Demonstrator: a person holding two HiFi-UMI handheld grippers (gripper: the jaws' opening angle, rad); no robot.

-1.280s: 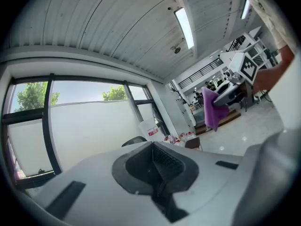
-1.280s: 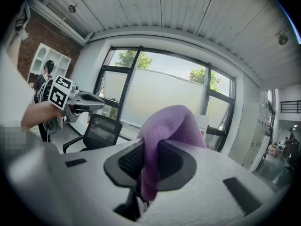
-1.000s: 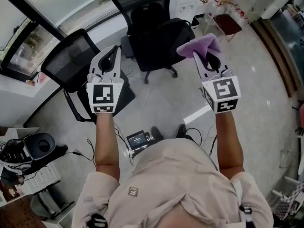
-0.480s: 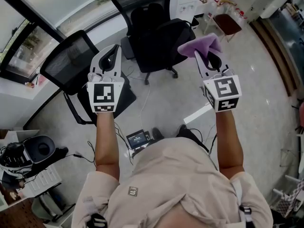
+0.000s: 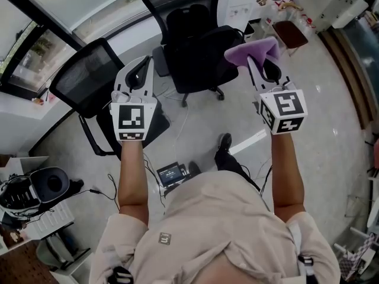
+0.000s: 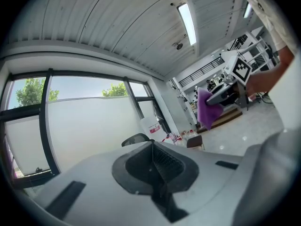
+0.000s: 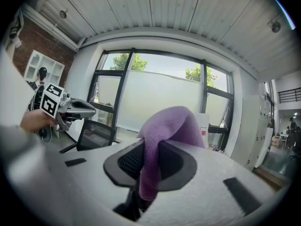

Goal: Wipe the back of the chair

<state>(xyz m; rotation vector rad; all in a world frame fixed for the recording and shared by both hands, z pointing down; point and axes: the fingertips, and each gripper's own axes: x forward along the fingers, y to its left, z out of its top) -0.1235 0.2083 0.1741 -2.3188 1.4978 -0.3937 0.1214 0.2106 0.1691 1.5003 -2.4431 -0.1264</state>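
Observation:
A black office chair (image 5: 195,46) stands ahead in the head view, its dark back facing me. My right gripper (image 5: 256,61) is held in the air just right of that chair and is shut on a purple cloth (image 5: 251,51). The cloth (image 7: 171,124) drapes over the jaws in the right gripper view. My left gripper (image 5: 142,64) hovers left of the chair, shut with nothing in it; its pads (image 6: 162,161) meet. From the left gripper view I see the right gripper (image 6: 225,91) with the cloth (image 6: 206,109) hanging.
A second chair with a mesh back (image 5: 89,78) stands at the left, near a window ledge. A small device with cables (image 5: 173,173) lies on the floor by my feet. A brown stool (image 5: 292,31) and a white cabinet (image 5: 237,2) sit at the back right.
Both grippers have drifted slightly right and forward toward the black chair. One foot has stepped forward. The cloth stays gripped.

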